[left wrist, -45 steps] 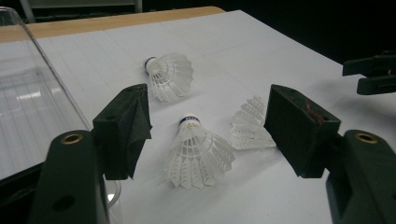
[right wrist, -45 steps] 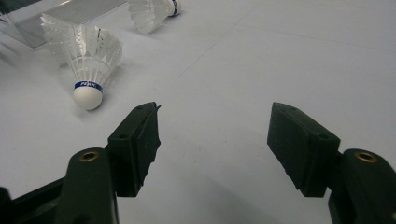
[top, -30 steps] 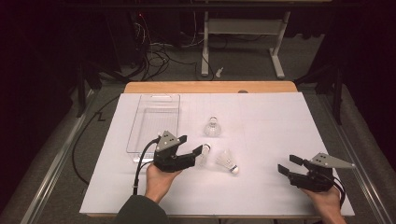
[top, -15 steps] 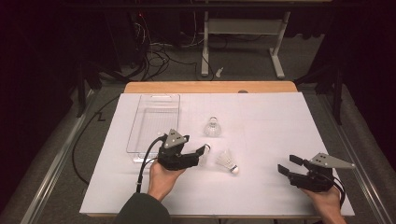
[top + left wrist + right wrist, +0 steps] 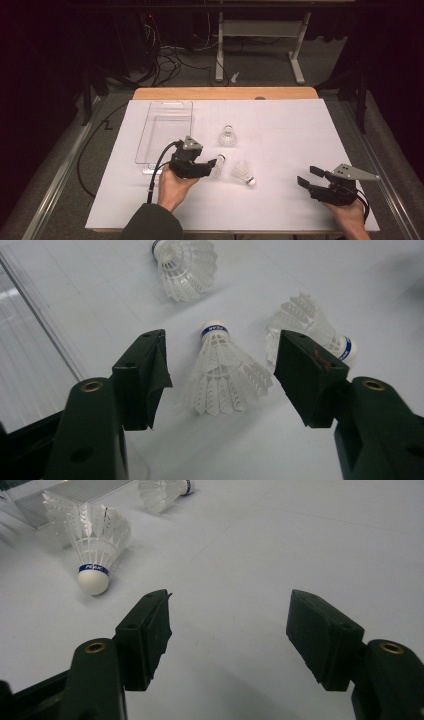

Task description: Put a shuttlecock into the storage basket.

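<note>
One shuttlecock [image 5: 222, 371] lies between wide-open jaws of left hand-held gripper [image 5: 222, 377], untouched.

The left gripper [image 5: 220, 377] has its two black jaws wide apart around the middle shuttlecock [image 5: 222, 372]. A second shuttlecock [image 5: 186, 262] lies beyond it, a third shuttlecock [image 5: 320, 327] beside the right jaw, and the clear tray [image 5: 30, 355] at the left edge.
</note>
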### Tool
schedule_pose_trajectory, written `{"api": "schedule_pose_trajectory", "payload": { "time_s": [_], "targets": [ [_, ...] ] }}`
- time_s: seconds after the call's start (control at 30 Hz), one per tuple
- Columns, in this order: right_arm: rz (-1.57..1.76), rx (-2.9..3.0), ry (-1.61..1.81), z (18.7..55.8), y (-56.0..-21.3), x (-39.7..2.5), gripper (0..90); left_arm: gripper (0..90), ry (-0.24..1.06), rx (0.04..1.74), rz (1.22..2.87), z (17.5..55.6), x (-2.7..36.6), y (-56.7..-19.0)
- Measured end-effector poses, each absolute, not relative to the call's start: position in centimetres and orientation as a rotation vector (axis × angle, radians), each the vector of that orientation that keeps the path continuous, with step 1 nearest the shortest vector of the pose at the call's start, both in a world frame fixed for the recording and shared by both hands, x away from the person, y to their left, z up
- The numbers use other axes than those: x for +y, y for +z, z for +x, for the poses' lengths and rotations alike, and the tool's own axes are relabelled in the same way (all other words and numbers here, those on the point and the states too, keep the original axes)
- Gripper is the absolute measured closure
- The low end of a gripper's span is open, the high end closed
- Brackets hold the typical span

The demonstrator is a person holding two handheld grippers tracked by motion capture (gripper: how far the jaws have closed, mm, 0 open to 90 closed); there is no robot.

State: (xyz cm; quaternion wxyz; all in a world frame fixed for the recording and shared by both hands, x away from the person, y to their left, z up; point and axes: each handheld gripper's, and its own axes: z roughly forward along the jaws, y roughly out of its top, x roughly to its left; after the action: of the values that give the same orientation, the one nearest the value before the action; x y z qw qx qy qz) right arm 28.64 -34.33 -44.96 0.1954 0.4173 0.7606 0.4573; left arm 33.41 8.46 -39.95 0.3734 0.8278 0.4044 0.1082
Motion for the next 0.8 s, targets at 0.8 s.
{"api": "schedule_pose_trajectory", "payload": {
  "time_s": [0.8],
  "targets": [
    [1.171, 2.139, 1.279, 28.7, -45.0, -34.3, 34.5, 48.5, 0.287, 1.063, 2.351, 34.4, 7.0, -41.1]
  ]
}}
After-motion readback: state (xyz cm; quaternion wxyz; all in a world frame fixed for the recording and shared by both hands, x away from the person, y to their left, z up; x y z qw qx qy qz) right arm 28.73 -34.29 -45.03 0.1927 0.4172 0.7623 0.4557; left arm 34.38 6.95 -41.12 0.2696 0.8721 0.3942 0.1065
